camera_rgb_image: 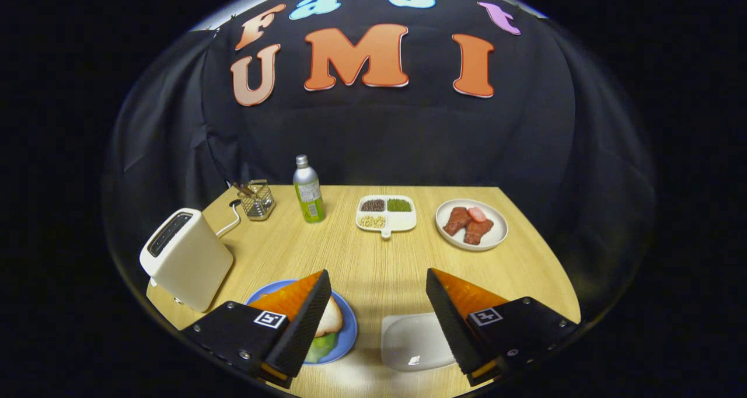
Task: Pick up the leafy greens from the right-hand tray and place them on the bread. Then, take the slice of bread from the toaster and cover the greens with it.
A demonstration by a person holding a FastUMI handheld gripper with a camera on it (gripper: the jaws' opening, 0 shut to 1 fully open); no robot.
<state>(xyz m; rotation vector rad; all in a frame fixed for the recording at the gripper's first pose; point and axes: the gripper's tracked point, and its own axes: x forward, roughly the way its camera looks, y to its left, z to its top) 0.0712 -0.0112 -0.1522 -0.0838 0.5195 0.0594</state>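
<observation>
My gripper (376, 281) hangs open above the wooden table, nothing between its fingers. Under the left finger (303, 322) lies a blue plate (348, 328) holding a slice of bread (330, 319) with leafy greens (323, 346) sticking out beneath it; the finger hides much of the plate. Partly beneath the right finger (452, 322) sits a bare white tray (411, 339). A white toaster (185, 258) stands left of the plate, its top slot dark, and I cannot tell whether anything is inside.
Beyond the fingers stand a green bottle (307, 191), a wire basket (257, 199), a white divided dish (386, 213) of grains and beans, and a white plate (496, 229) with meat pieces. The toaster's cord (230, 223) trails toward the basket.
</observation>
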